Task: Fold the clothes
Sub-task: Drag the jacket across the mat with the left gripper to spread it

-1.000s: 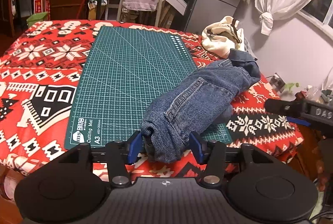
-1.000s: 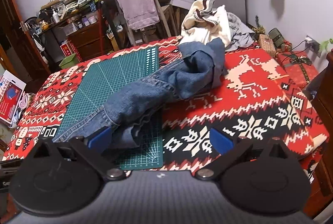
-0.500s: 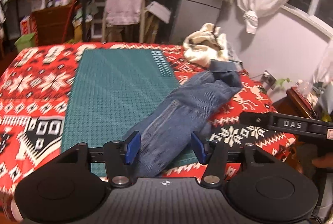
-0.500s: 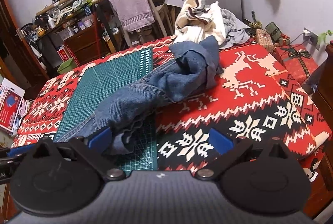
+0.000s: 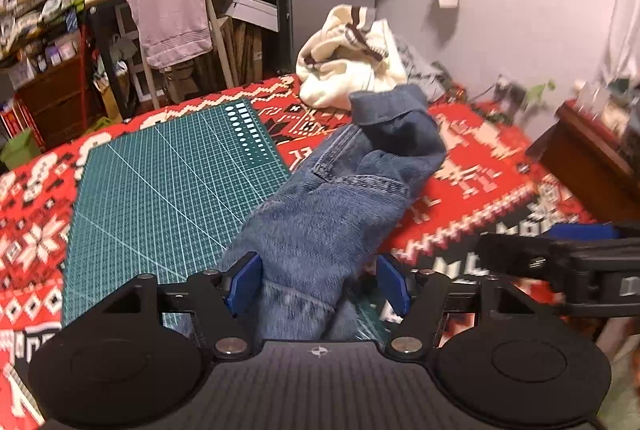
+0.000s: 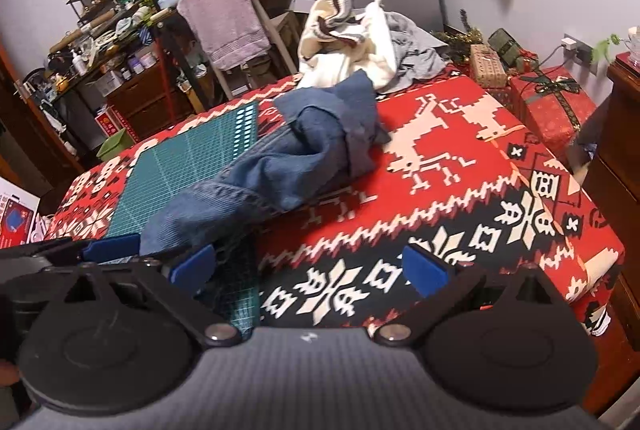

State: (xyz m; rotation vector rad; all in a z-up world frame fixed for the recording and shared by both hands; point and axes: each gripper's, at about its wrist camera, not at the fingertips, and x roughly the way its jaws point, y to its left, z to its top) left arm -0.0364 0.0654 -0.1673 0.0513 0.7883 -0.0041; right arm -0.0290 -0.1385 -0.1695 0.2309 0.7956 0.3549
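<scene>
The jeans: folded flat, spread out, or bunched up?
Bunched up. The jeans lie as a crumpled roll across the cutting mat and tablecloth, with no flat layers.

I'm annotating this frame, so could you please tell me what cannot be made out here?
- Left wrist view: whether the left gripper pinches the jeans; denim fills the gap and hides the contact.
- Left wrist view: the right gripper, blurred and cut off by the edge.
- Right wrist view: the mat, partly under the jeans.
</scene>
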